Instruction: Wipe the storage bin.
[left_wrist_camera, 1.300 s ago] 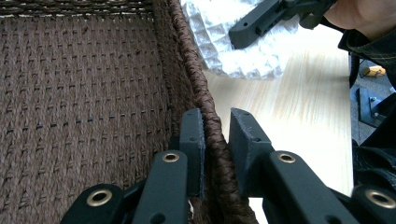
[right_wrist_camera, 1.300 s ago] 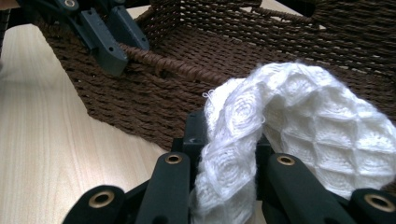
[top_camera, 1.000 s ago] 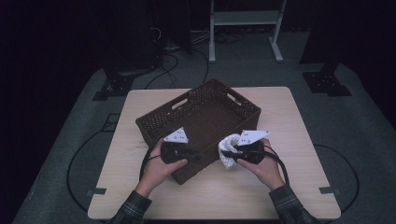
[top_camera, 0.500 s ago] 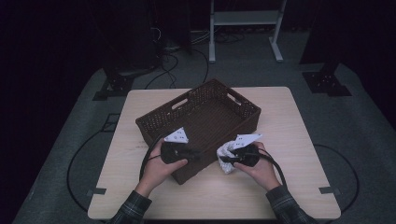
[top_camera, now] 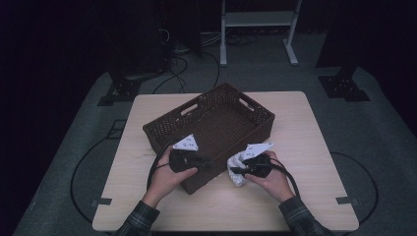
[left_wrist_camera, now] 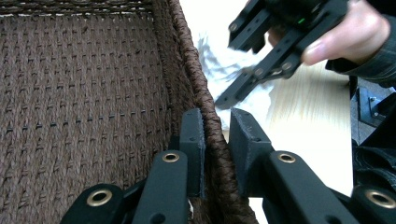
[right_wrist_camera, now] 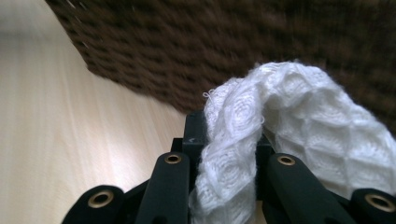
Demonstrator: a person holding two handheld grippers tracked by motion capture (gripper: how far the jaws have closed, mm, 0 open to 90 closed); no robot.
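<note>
A brown wicker basket (top_camera: pixel 216 120) stands in the middle of the table. My left gripper (top_camera: pixel 205 162) is shut on the basket's near wall, and in the left gripper view its jaws (left_wrist_camera: pixel 215 120) pinch the braided rim (left_wrist_camera: pixel 196 70), one inside and one outside. My right gripper (top_camera: pixel 236 171) is just outside the basket's near right side, shut on a white waffle-weave cloth (top_camera: pixel 235 162). The cloth (right_wrist_camera: pixel 289 116) bulges up between the right gripper's (right_wrist_camera: pixel 229 122) jaws, with the basket wall (right_wrist_camera: pixel 210 42) close behind. The left gripper view also has the right gripper (left_wrist_camera: pixel 261 56) over the cloth (left_wrist_camera: pixel 217 63).
The light wooden table (top_camera: pixel 314 147) has bare surface on all sides of the basket. The basket's inside (left_wrist_camera: pixel 84 93) holds nothing I can see. Cables (top_camera: pixel 155 169) trail from both grippers. A white stand (top_camera: pixel 255 19) and dark equipment are on the floor beyond the table.
My right gripper has shifted a little to the left and toward the near edge, with the cloth still in it. The left gripper has stayed on the basket wall.
</note>
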